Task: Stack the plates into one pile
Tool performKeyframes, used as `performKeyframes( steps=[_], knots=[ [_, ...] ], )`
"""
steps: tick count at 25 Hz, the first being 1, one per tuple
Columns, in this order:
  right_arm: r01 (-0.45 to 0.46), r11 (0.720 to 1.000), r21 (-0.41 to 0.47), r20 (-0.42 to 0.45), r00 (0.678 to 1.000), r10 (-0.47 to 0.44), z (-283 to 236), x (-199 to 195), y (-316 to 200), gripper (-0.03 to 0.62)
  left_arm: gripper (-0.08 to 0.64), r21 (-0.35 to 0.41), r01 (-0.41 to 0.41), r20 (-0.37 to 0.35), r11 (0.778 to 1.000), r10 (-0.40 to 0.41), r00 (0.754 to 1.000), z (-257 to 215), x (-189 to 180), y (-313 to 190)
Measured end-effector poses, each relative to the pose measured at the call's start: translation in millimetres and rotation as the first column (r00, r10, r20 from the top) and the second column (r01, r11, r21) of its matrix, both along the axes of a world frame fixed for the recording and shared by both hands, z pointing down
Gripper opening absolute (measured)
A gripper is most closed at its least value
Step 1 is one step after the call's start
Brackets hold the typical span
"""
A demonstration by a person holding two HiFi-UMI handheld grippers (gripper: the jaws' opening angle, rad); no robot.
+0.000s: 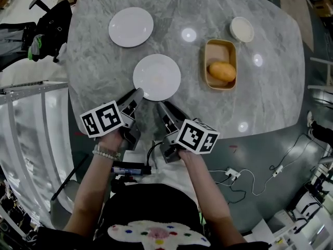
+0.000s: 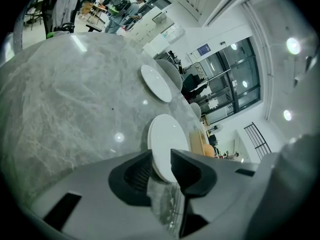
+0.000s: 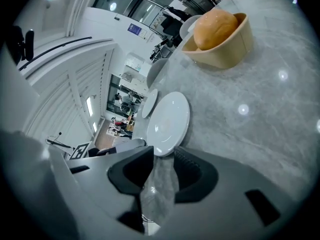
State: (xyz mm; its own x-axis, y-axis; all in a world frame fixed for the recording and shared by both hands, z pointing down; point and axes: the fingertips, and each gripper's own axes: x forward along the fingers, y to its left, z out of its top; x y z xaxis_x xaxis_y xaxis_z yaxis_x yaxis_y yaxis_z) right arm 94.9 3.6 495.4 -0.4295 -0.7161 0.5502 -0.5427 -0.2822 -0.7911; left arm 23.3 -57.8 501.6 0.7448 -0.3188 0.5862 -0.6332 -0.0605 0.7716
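A round grey marble table (image 1: 270, 87) bears two round glossy white plates, well apart: the near plate (image 1: 156, 77) by the person's edge and the far plate (image 1: 131, 27) behind it to the left. The left gripper (image 1: 140, 91) has its jaws parted, with the near plate's rim in the gap between them, not clamped. The right gripper (image 1: 159, 103), jaws likewise parted and empty, points at that same rim from just beside it.

I log finishes — table (image 1: 270, 87): grey veined stone, polished, glossy | near plate (image 1: 156, 77), far plate (image 1: 131, 27): white, smooth, glazed sheen | tray (image 1: 219, 52): tan, matt | left gripper (image 2: 161, 156) pads (image 2: 140, 171): black plastic, ribbed, matt; its body grey, smooth.
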Motion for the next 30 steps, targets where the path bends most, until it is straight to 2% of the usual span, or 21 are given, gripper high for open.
performKeyframes(
  steps=[6, 9, 19, 24, 30],
  knots=[
    [0.052, 0.998, 0.034, -0.034, 0.998, -0.051, -11.8, -1.9, -0.7, 0.118, 0.179, 0.018, 0.002, -0.009, 1.0, -0.002, 1.0, -5.9, -1.4, 0.1],
    [0.081, 0.995, 0.056, -0.062, 0.995, -0.077, -18.5, -1.3, -3.9, 0.118, 0.186, 0.027, 0.017, -0.006, 1.0, -0.017, 1.0, -7.3, -6.6, -1.7],
    [0.155, 0.979, 0.134, -0.13, 0.982, -0.138, -43.7, 4.5, -21.5, 0.118, 0.182, 0.083, 0.119, -0.031, 0.989, -0.116, 0.993, -18.8, -23.8, -31.8],
    [0.179, 0.972, 0.151, -0.158, 0.975, -0.155, -49.5, 11.4, -29.7, 0.118, 0.156, 0.114, 0.159, -0.05, 0.981, -0.154, 0.987, -21.7, -23.6, -60.0],
    [0.205, 0.966, 0.158, -0.161, 0.97, -0.179, -52.6, 13.9, -33.1, 0.118, 0.156, 0.114, 0.218, -0.077, 0.969, -0.211, 0.975, -18.2, -22.3, -93.9]
  ],
)
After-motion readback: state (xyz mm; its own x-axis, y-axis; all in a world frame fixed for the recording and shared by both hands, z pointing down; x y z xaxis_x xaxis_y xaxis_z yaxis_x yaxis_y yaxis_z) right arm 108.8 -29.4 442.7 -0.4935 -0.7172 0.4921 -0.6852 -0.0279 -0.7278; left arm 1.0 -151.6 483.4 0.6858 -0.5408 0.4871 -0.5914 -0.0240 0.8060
